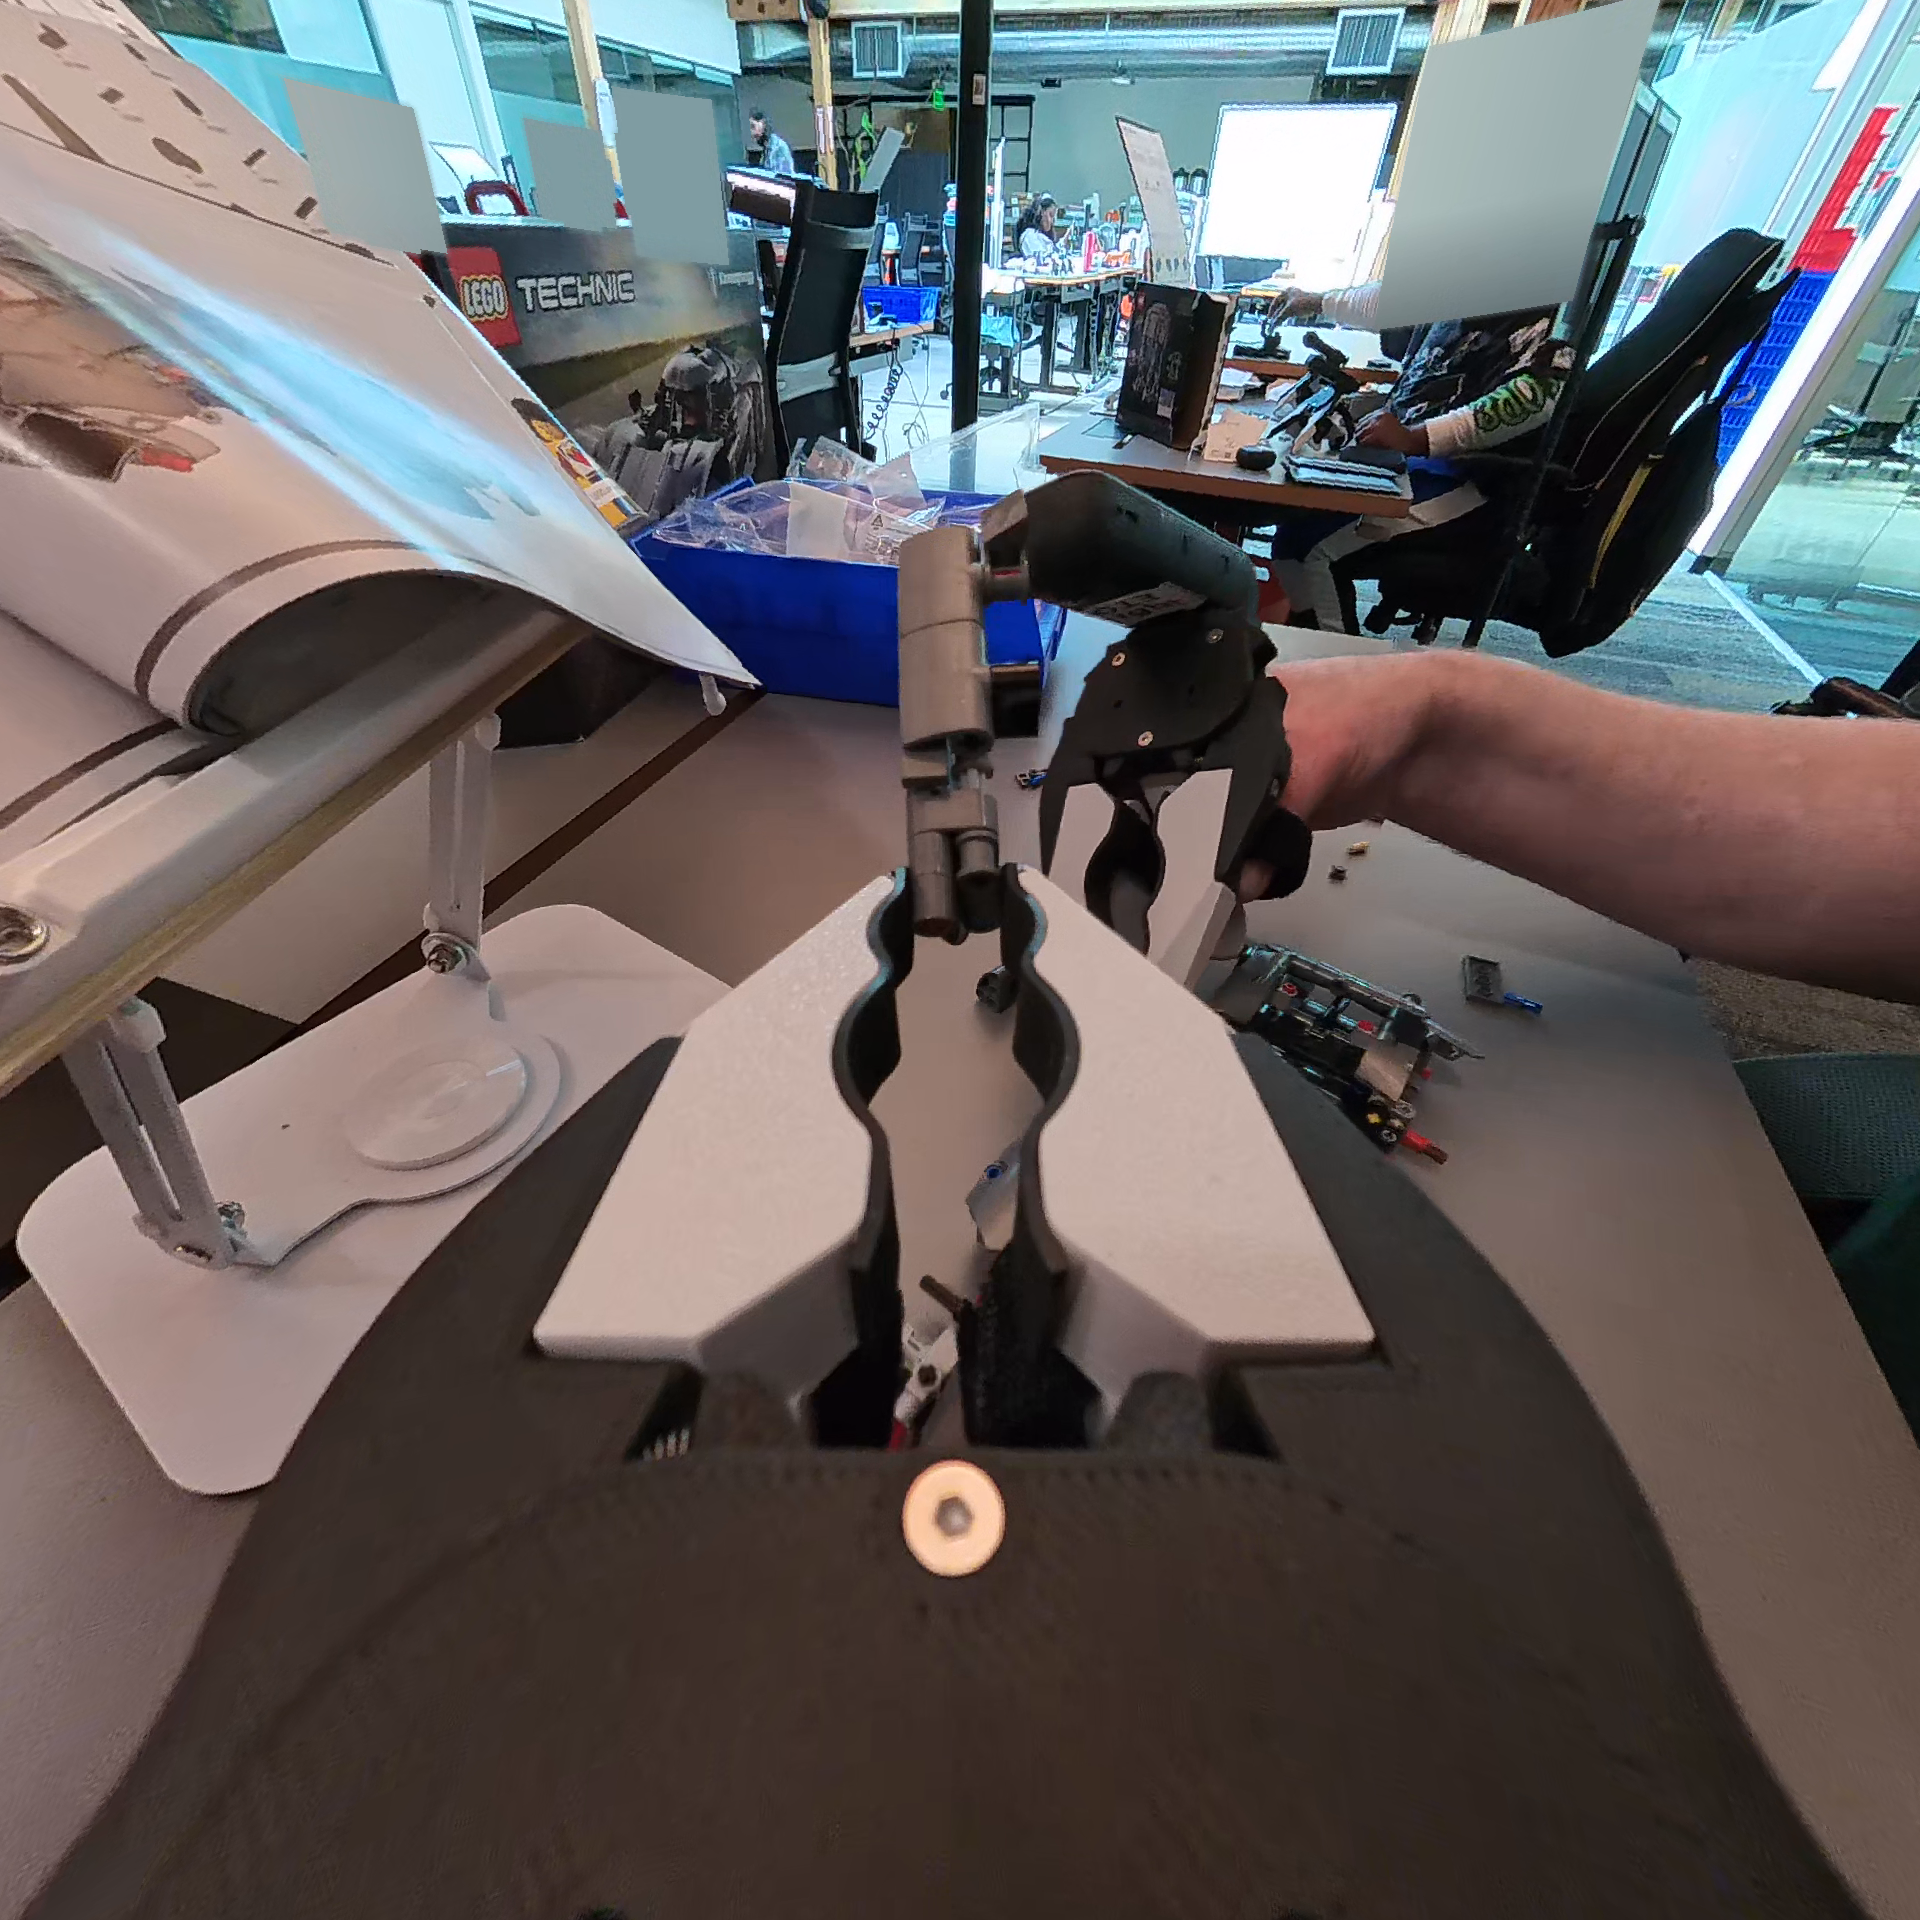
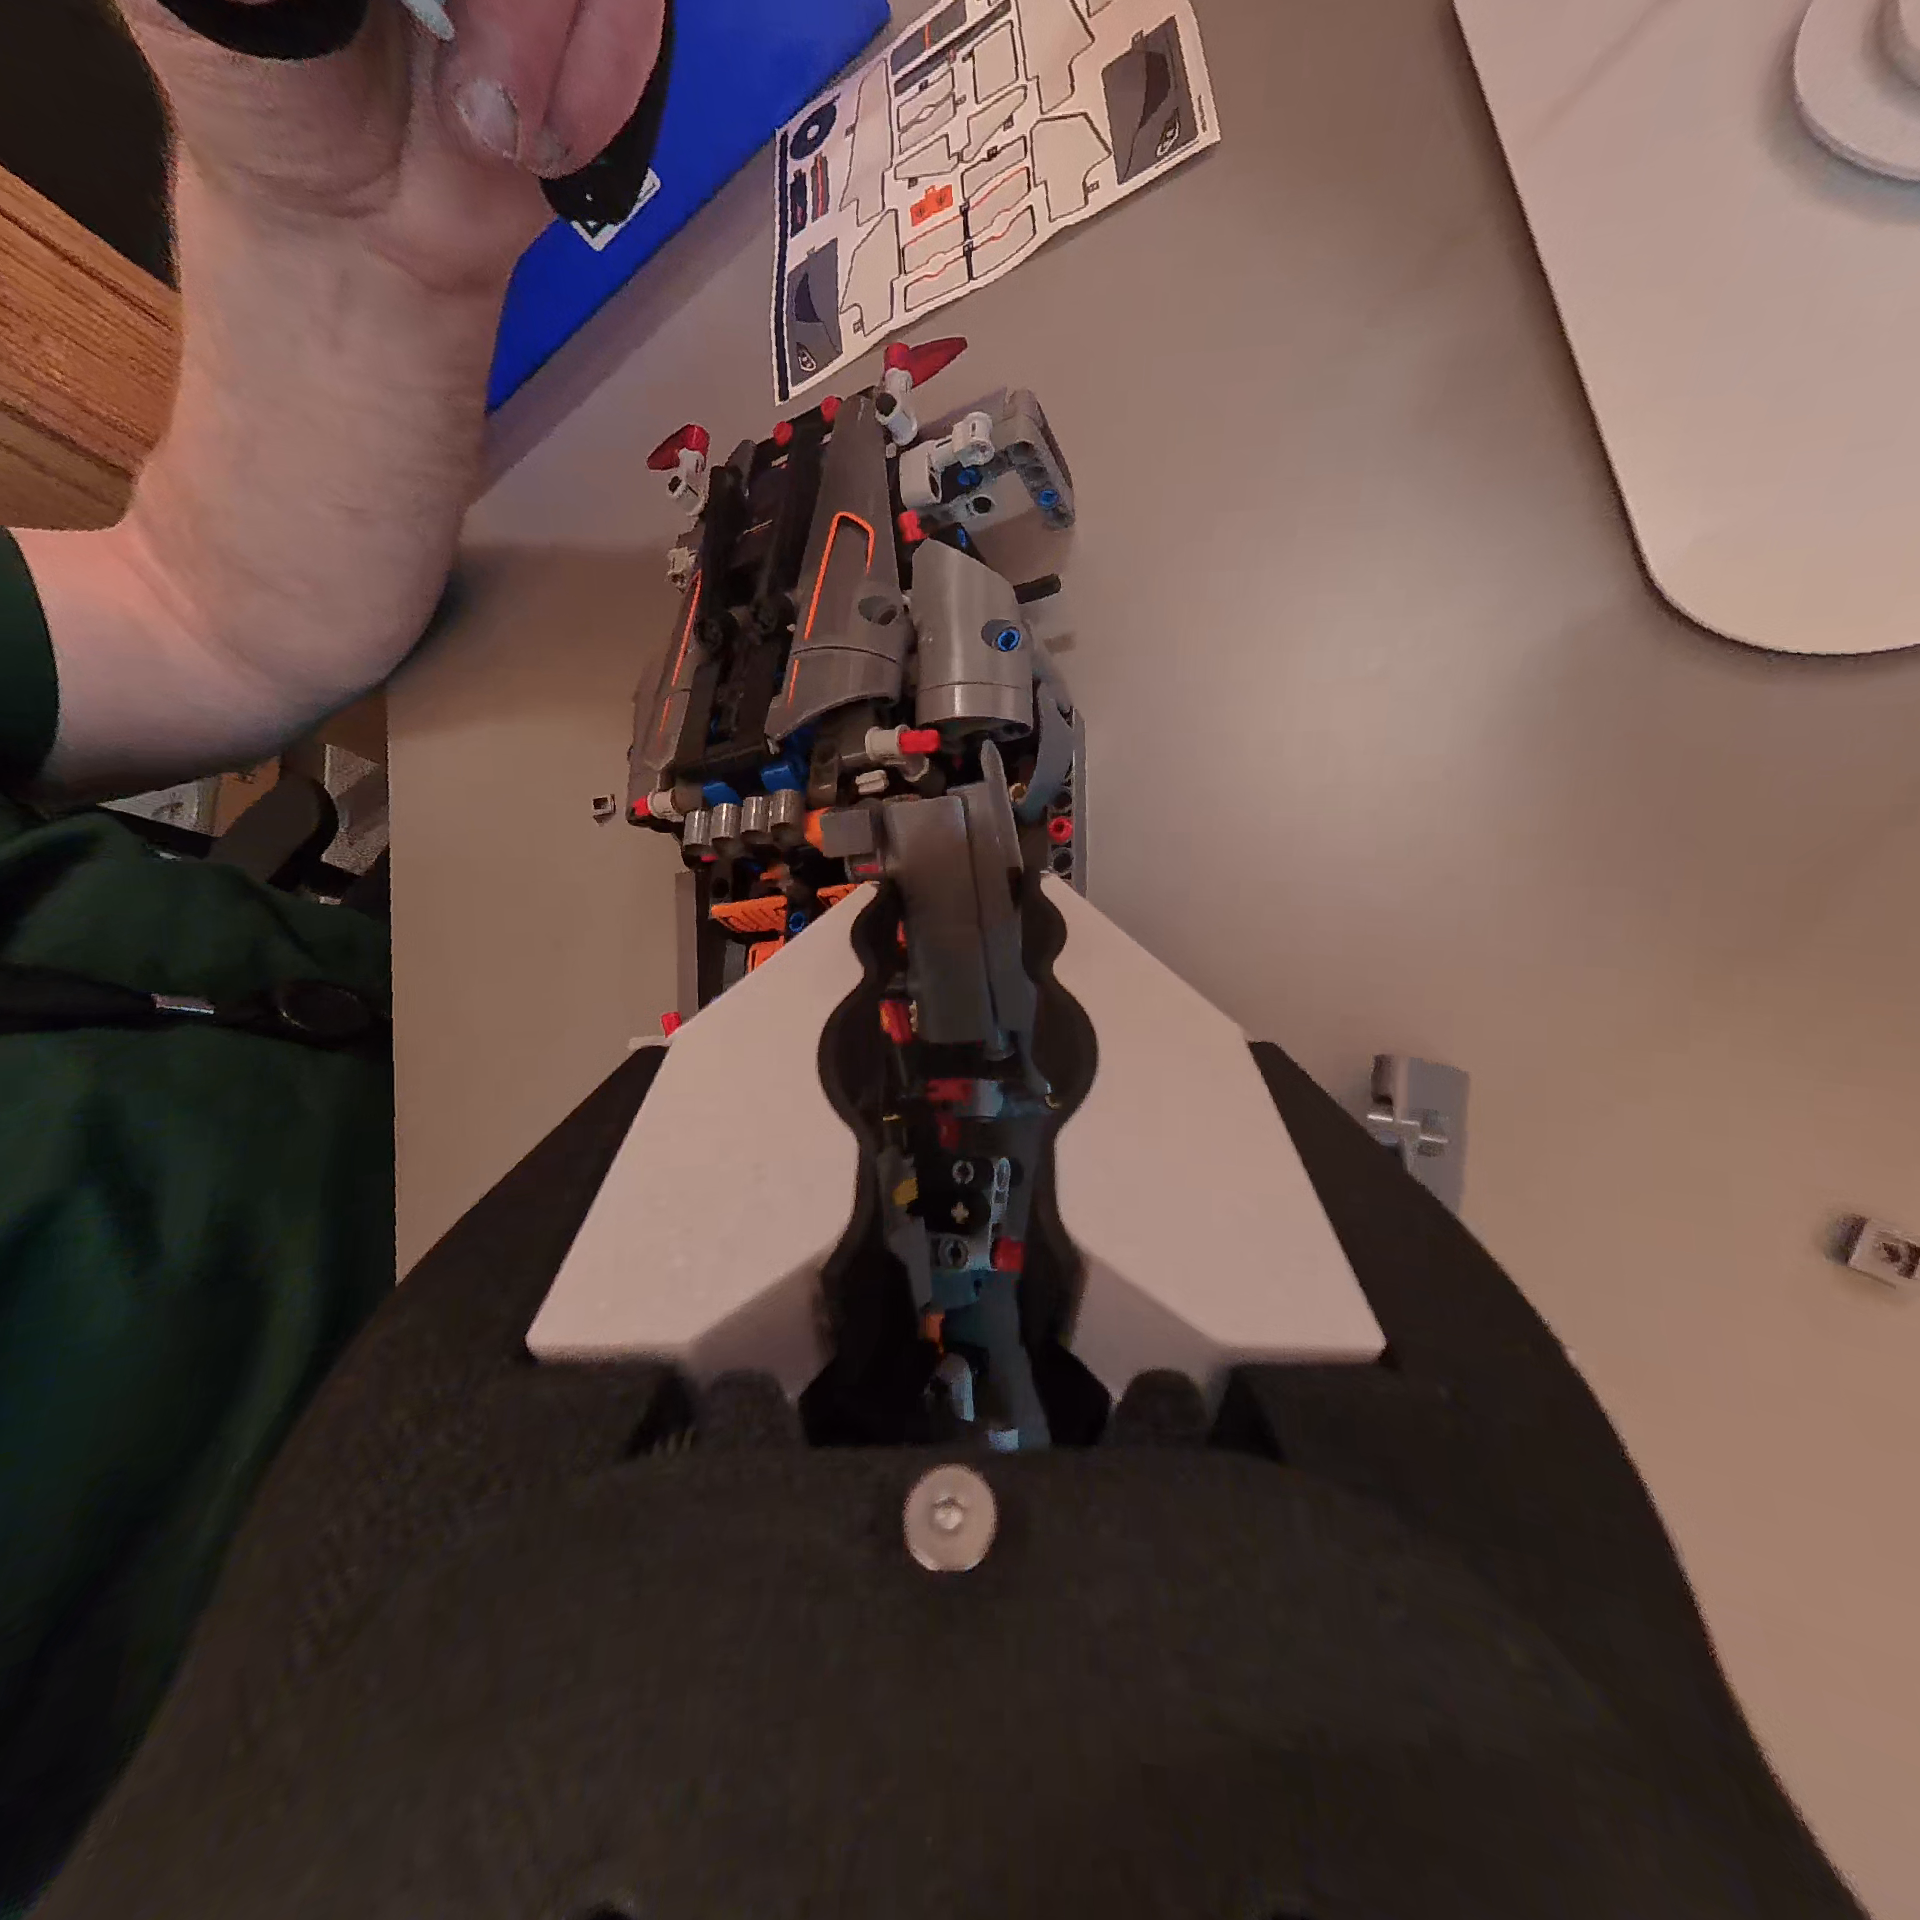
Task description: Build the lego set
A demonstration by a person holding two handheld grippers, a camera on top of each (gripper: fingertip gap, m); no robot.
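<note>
I'm pinching a grey sub-assembly (image 1: 948, 748) upright in my left gripper (image 1: 958, 914), fingers closed on its base. My right gripper (image 2: 951, 935) is clamping the largely built model (image 2: 831, 623) on the table; joining and loose pieces (image 2: 1418, 1127) seem left.

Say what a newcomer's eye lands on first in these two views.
In the left wrist view, the left gripper pinches a tall grey Lego sub-assembly upright at frame centre, with the right gripper just beyond. In the right wrist view, the big grey, black and orange Lego model fills the middle, its near end clamped between the fingers.
</note>
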